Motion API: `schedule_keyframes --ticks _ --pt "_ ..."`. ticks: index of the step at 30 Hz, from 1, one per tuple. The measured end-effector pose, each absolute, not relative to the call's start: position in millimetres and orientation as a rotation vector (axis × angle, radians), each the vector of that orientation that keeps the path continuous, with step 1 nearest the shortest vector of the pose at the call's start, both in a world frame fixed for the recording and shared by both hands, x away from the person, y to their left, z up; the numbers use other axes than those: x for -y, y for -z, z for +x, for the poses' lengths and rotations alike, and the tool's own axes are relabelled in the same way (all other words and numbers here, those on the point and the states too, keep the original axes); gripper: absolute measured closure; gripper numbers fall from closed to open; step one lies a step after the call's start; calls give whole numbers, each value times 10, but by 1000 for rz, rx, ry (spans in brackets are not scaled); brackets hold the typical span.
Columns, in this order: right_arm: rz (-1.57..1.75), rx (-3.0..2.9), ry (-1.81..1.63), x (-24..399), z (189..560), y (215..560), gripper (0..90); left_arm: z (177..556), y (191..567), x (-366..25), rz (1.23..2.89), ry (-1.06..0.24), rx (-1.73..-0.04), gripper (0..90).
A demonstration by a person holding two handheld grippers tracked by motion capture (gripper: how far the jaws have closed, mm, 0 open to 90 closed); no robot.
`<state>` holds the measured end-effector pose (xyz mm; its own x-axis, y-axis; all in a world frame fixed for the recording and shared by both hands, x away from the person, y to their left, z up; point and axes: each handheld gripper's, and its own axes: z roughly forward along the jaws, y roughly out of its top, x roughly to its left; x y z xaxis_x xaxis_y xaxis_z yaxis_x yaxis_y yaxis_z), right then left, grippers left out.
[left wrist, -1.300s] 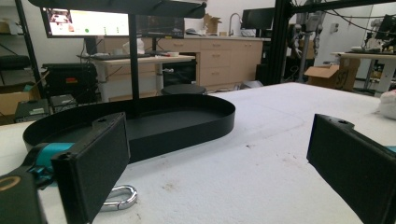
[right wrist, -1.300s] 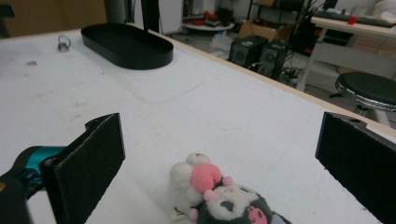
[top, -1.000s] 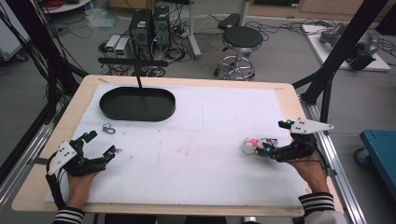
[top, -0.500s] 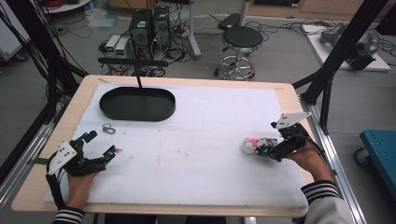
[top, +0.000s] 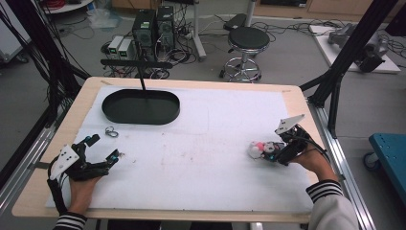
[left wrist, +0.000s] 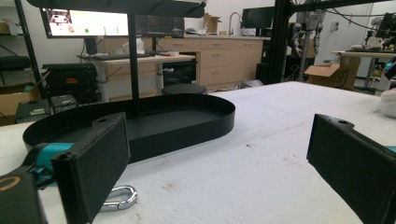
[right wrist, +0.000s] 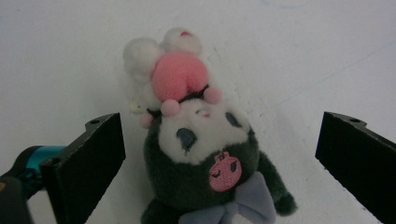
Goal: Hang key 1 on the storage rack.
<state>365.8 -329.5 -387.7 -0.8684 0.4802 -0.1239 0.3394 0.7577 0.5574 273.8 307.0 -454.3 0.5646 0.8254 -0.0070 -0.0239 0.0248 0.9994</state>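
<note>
Plush toy (right wrist: pixel 201 154) lies lengthwise, apparently face-up, head pointing away between the right gripper's (right wrist: pixel 219 158) spread jaws.

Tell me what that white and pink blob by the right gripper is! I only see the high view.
Observer: A plush toy: dark body, white face, pink pompom, lilac bow.
Operator: Is the right gripper squeezing it?
Observer: No, its jaws stand wide open, clear of the toy on both sides.
Operator: And the shiny thing near the black tray?
Observer: A silver snap clip, lying flat on the white cover.
</note>
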Motion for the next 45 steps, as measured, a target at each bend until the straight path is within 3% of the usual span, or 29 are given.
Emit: schedule_keyframes --ticks 31,36,45 --pt "695 -2862 -707 3279 3754 4062 80 2740 4543 -3071 1400 -759 -746 63" --pt "689 -2865 -675 3298 3754 4047 258 2740 4543 -3072 1402 -758 -746 63" --pt "615 -2859 -634 3261 3722 4024 402 2739 4543 -3073 1399 -757 -748 63"
